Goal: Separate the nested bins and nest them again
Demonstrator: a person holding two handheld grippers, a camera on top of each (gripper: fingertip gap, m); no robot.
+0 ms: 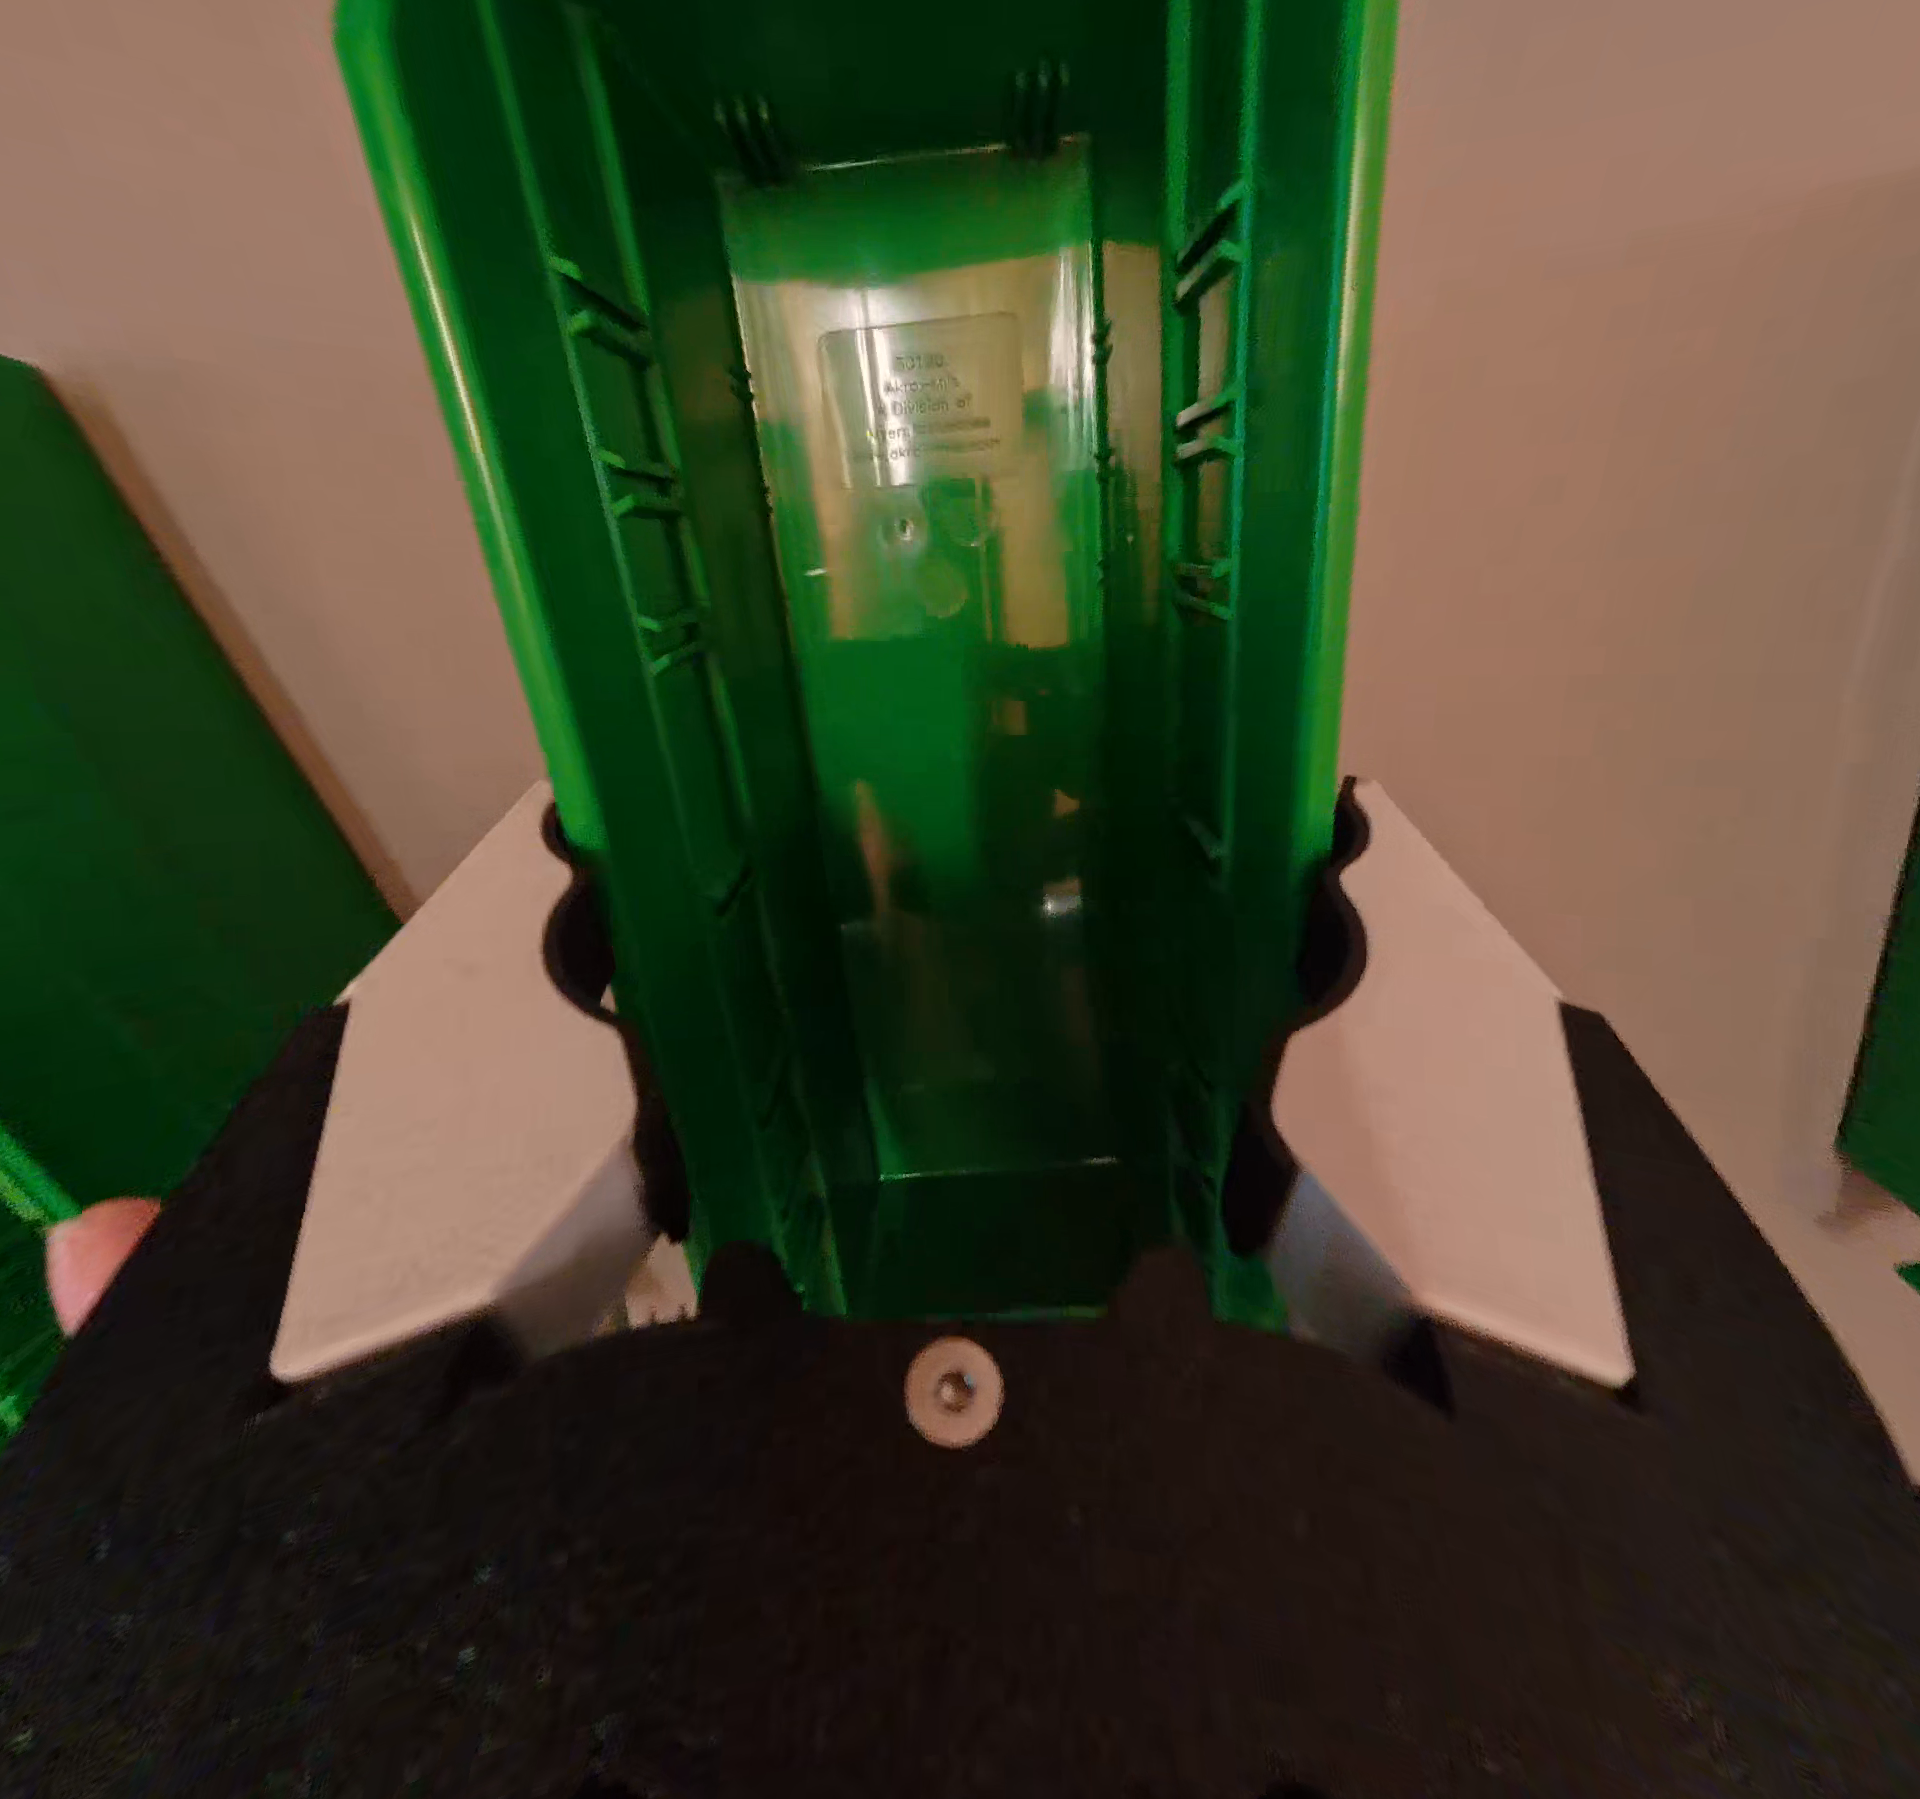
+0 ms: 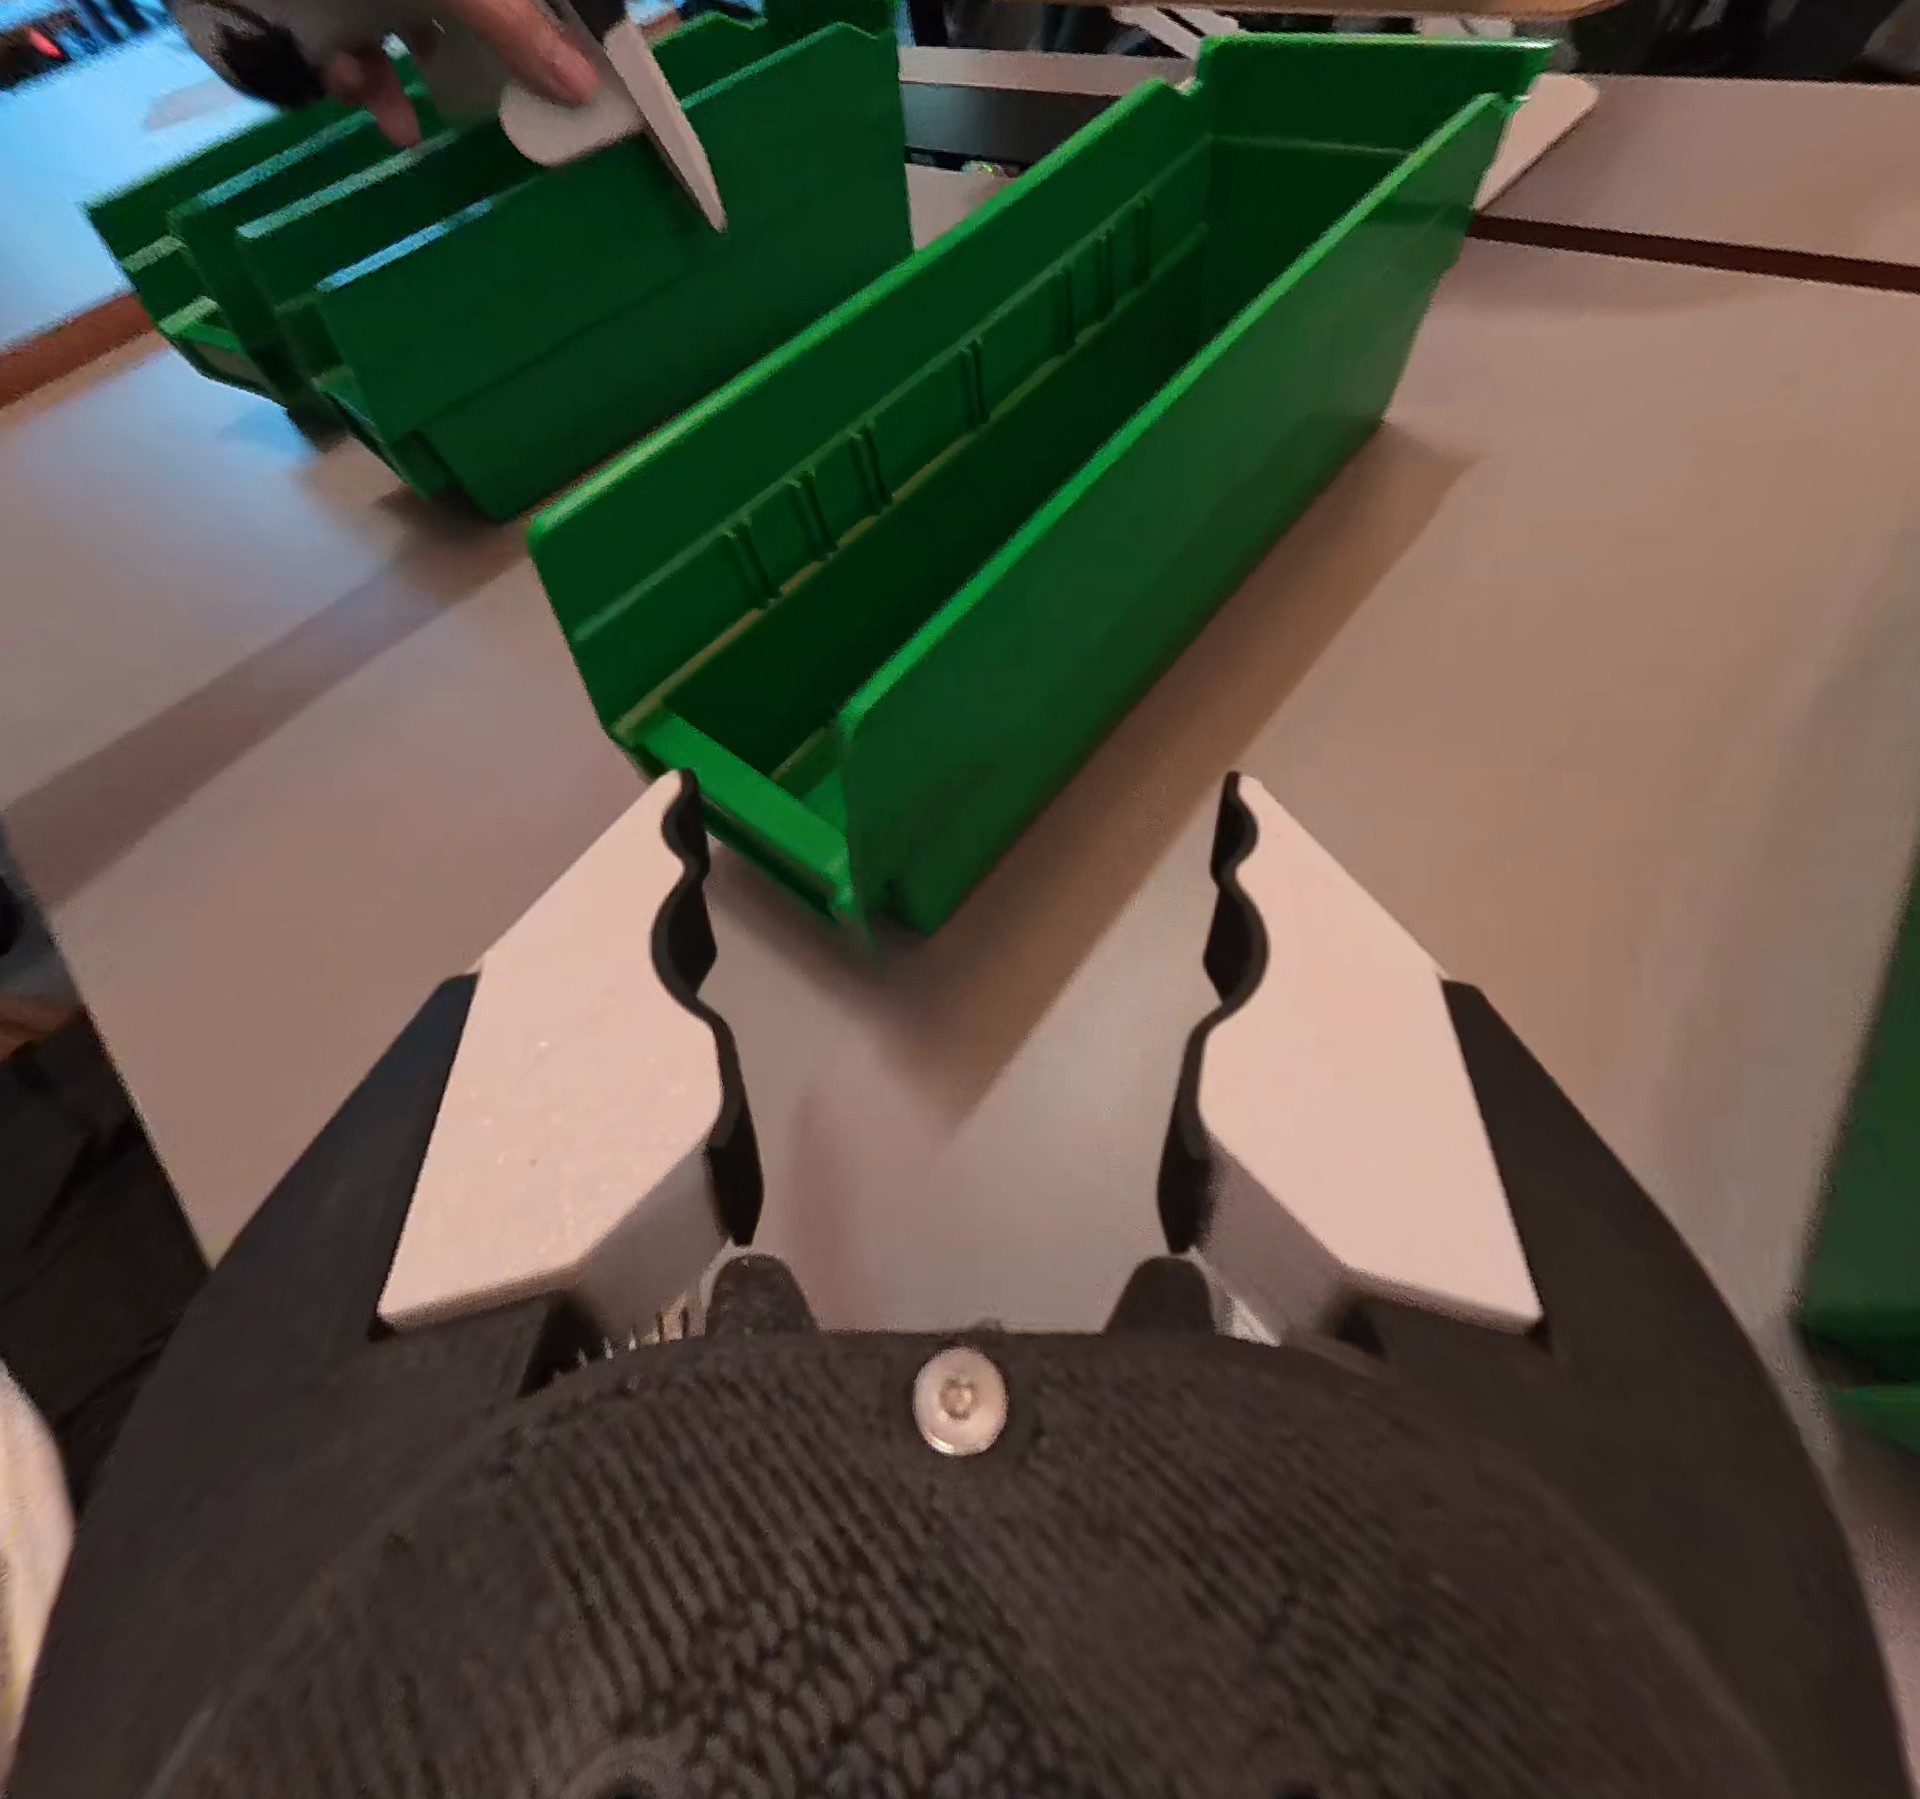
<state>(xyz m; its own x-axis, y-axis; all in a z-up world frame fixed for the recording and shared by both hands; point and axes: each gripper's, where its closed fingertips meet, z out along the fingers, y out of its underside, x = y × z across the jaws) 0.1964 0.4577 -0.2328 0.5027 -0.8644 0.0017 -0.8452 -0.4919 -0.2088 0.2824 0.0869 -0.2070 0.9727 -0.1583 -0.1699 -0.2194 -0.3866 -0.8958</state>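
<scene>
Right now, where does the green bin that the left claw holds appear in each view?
Left wrist view: the held bin fills the centre, open side facing the camera, between the left claw fingers.
Right wrist view: the held bin is upper left, frontmost in a row of bins.
Shared landmark: the left claw.

One bin [image 2: 997, 502] sits on the table [image 2: 1558, 710], others [image 2: 499, 315] left (behind).

Five green bins in the right wrist view, four standing side by side [image 2: 582, 336], one apart [image 2: 1039, 523], two claws [image 2: 956, 1011], one desk [image 2: 1558, 710]
</scene>
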